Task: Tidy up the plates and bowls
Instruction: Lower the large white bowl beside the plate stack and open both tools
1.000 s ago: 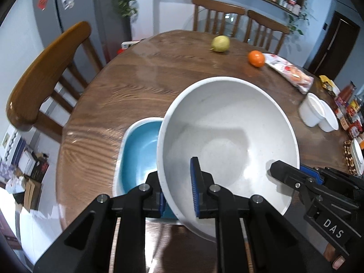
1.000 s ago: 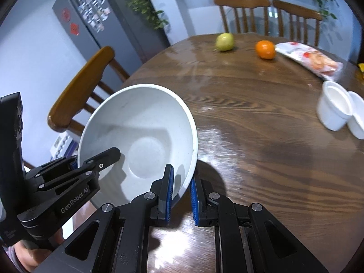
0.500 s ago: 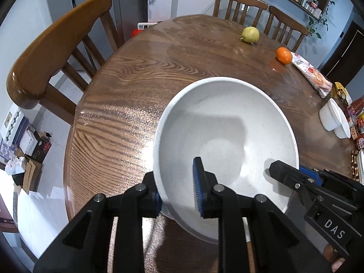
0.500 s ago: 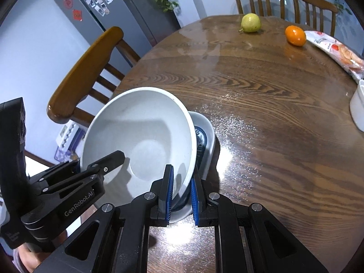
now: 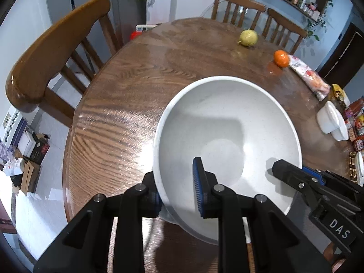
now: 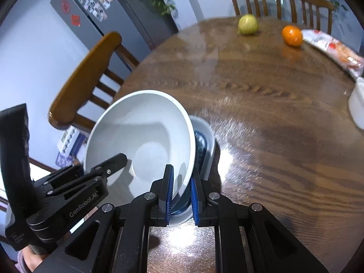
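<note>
A large white bowl [image 5: 227, 122] hangs tilted between both grippers. My left gripper [image 5: 175, 173] straddles its near-left rim, one finger inside and one outside, shut on it. My right gripper [image 6: 182, 173] is shut on the bowl's [image 6: 141, 136] near-right rim; its black fingers also show at the lower right of the left wrist view. Under the bowl sits a white dish with a blue inside [image 6: 206, 145], on the round wooden table [image 6: 273, 113] near its edge. The bowl covers most of the dish; I cannot tell whether they touch.
Far across the table lie a yellow-green fruit [image 5: 248, 37], an orange [image 5: 281, 58] and a snack packet [image 5: 309, 77]. Two white cups [image 5: 329, 118] stand at the right. A wooden chair [image 5: 45, 56] stands off the left edge, two more at the far side.
Both grippers carried the white bowl toward the table's near-left edge and over the blue dish. The dish, seen beside the bowl a second ago, is now mostly hidden beneath it.
</note>
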A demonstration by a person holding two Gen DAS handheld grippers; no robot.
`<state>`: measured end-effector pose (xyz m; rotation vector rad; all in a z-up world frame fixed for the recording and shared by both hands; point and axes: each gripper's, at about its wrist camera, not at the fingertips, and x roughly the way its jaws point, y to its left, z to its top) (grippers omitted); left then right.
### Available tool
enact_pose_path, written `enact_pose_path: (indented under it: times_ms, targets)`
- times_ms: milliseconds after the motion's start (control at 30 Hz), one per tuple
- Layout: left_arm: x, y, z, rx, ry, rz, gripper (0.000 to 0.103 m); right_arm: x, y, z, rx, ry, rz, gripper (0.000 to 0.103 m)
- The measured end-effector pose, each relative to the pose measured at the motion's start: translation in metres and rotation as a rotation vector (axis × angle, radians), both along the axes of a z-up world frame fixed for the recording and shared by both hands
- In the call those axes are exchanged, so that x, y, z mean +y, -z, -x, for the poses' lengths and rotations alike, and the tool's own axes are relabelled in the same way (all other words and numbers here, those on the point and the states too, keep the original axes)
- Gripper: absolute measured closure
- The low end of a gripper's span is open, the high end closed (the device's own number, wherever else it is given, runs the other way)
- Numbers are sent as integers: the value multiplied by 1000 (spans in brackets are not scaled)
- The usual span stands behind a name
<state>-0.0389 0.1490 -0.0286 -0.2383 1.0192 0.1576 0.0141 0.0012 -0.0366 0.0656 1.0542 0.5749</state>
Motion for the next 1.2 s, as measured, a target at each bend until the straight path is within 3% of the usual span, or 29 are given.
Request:
enact_pose_path:
  times_ms: [167,500,700,1200]
  targets:
    - [-38,-12,-11,-43,98,15,80,-34,-13,10,-51,72,23,87]
    - [-115,14,-42,40,292,7,79,-112,5,3,29,269,42,87]
    - [-124,29,-48,93,306,-3,79,-128,13,0,55,292,37,87]
    - [-131,40,-56,119,293,-26,79,-130,26,-5,87,273,51,88]
